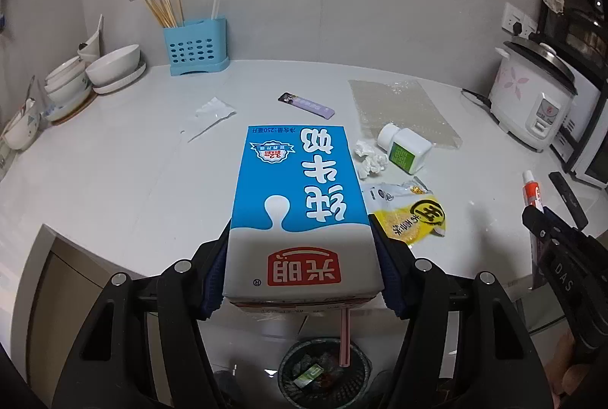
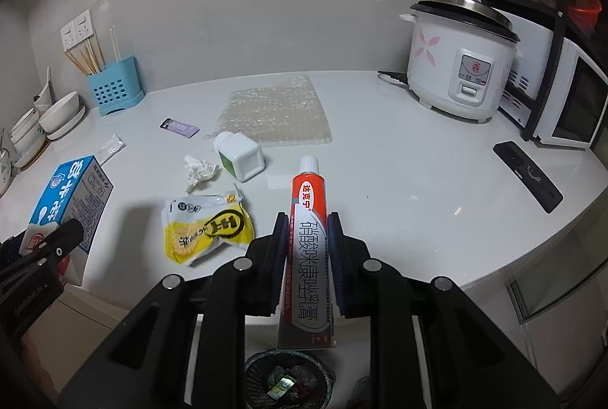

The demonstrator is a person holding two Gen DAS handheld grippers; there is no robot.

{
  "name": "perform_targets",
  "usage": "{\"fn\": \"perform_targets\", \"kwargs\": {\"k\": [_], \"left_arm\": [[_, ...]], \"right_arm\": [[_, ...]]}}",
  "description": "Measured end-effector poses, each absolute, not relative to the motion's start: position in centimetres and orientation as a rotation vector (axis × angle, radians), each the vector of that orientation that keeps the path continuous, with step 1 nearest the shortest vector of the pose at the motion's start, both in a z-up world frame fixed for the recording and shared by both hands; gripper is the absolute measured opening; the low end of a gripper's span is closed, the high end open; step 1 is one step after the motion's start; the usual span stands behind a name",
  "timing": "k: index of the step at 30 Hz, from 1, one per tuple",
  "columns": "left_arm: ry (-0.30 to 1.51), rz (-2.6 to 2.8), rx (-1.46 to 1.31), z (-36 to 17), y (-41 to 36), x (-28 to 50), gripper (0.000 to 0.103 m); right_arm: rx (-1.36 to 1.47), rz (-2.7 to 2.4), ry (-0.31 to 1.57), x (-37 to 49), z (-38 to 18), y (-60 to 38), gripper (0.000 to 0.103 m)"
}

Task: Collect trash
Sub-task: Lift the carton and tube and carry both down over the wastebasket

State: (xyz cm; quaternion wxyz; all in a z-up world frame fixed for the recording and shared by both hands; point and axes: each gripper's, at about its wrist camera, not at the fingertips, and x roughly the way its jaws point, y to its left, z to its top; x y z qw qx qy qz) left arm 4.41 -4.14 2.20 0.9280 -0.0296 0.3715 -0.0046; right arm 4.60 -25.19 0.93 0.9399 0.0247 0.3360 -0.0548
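Observation:
My left gripper (image 1: 300, 230) is shut on a blue and white milk carton (image 1: 300, 204), held over the counter's front edge; a pink straw (image 1: 345, 337) hangs below it. The carton also shows in the right wrist view (image 2: 66, 204). My right gripper (image 2: 307, 219) is shut on an orange and white ointment tube (image 2: 308, 242), also seen in the left wrist view (image 1: 532, 188). A dark trash basket (image 1: 323, 371) stands on the floor below both grippers (image 2: 288, 376). On the counter lie a yellow snack wrapper (image 2: 207, 228), crumpled tissue (image 2: 199, 171), a white bottle (image 2: 239, 154), a purple sachet (image 2: 179, 127) and a clear wrapper (image 2: 110, 147).
Bubble wrap sheet (image 2: 273, 112) lies mid-counter. A rice cooker (image 2: 456, 59), microwave (image 2: 566, 97) and black remote (image 2: 526, 175) are at right. A blue utensil holder (image 2: 114, 88) and stacked bowls (image 2: 57, 116) stand at left. The counter edge (image 2: 494, 280) curves near me.

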Motion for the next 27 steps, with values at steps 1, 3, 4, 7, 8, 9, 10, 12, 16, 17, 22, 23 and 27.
{"fn": "perform_targets", "kwargs": {"k": [1,3,4,7,8,9,10,12,16,17,22,23,27], "left_arm": [[0.751,-0.017,-0.061,2.1,-4.2,3.6,0.063],[0.729,-0.037,-0.063,2.0,-4.3,1.8,0.063],[0.719,-0.044,-0.067,2.0,-4.3,0.9,0.063],[0.706,-0.075,-0.088,1.5,-4.3,-1.5,0.063],[0.703,-0.082,-0.094,1.2,-4.2,-2.3,0.063],[0.7,-0.084,-0.094,0.9,-4.3,-3.0,0.063],[0.697,-0.091,-0.093,0.5,-4.3,-3.8,0.063],[0.7,-0.1,-0.097,-0.4,-4.2,-5.0,0.063],[0.711,-0.113,-0.095,-2.3,-3.9,-7.4,0.063],[0.709,-0.108,-0.086,-2.8,-3.9,-8.1,0.063],[0.748,-0.111,-0.088,-6.1,-3.2,-10.6,0.063],[0.762,-0.116,-0.091,-7.0,-3.2,-11.0,0.063],[0.819,-0.114,-0.088,-10.9,-3.2,-11.8,0.063]], "right_arm": [[0.049,-0.105,0.672,3.7,0.8,-25.2,0.02],[0.053,-0.095,0.65,2.1,0.4,-25.3,0.02],[0.056,-0.088,0.641,1.2,0.2,-25.4,0.02],[0.051,-0.069,0.61,-1.4,-0.4,-25.3,0.02],[0.046,-0.064,0.599,-2.4,-0.7,-25.2,0.02],[0.042,-0.061,0.59,-3.2,-0.9,-25.1,0.02],[0.043,-0.055,0.583,-4.0,-1.2,-25.1,0.02],[0.043,-0.043,0.573,-5.4,-1.9,-25.0,0.02],[0.018,-0.024,0.563,-8.0,-3.9,-24.2,0.02],[0.016,-0.014,0.563,-8.5,-4.5,-24.0,0.02],[0.011,0.039,0.574,-11.2,-7.5,-23.6,0.02],[0.013,0.058,0.581,-11.6,-8.2,-23.5,0.02],[-0.023,0.074,0.603,-12.7,-11.2,-23.0,0.02]]}}
